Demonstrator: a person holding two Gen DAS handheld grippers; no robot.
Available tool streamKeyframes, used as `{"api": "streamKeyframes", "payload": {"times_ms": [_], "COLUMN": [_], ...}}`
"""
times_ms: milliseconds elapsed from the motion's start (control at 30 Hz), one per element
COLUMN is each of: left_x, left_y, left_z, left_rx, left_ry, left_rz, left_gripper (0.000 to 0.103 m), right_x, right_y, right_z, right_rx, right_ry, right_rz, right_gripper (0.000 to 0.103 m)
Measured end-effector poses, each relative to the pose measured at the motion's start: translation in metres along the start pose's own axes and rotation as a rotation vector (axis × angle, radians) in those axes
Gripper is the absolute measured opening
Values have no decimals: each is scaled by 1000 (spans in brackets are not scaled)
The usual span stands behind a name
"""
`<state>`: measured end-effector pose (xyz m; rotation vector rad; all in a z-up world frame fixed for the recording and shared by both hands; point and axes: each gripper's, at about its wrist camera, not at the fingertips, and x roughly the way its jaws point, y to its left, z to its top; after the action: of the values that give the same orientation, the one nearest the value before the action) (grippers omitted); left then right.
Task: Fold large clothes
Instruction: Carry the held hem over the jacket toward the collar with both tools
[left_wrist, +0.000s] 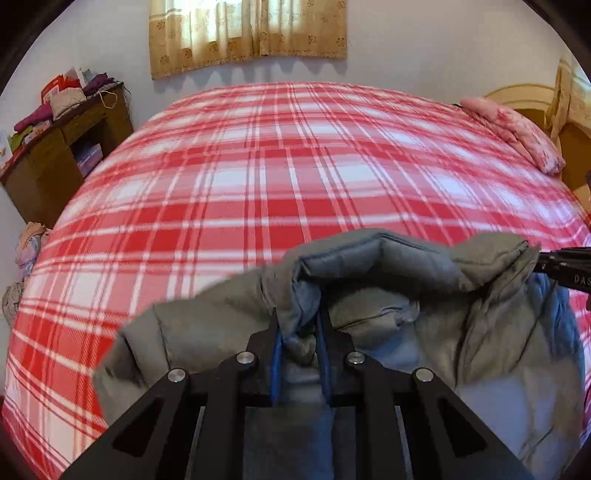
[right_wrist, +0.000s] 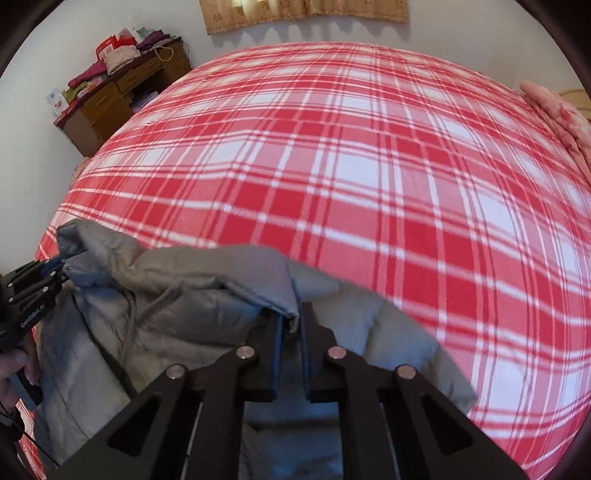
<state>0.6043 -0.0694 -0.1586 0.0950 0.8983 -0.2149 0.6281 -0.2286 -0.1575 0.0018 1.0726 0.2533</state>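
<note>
Jacket lay bunched on the bed, its edge pinched by left gripper and right gripper; folding looked barely begun.

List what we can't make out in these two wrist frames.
- Grey padded jacket: lower part cut off at the bottom edge and hidden behind the left tool in the left wrist view.
- Same in the right wrist view, behind the right tool.
- Sleeves and zip: not identifiable in the bunched folds.
- Items on the wooden desk: too small, distorted.
- Right tool body: cut off at the left view's edge.
</note>
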Motion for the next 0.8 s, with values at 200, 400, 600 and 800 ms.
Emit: {"api": "streamKeyframes", "payload": {"times_ms": [200,400,600,800], "left_x": [-21,-83,-33,27], "left_y": [3,10,30,4], "left_z": [-7,17,65,50], "left_rx": [-23,-132,-227,-29], "left_ry": [-84,-340,-206,-12], "left_rz": [8,75,134,224], "left_gripper": [17,89,90,90], "right_x": [12,14,4,-29], "right_y": [-9,-11,-14,-16], "right_z": [-16,-20,-19,11], "right_rx": [14,8,42,97], "right_ry": [-16,-30,-57,-144], "right_rz": [-24,-28,19,28], "right_gripper": [7,4,30,86]}}
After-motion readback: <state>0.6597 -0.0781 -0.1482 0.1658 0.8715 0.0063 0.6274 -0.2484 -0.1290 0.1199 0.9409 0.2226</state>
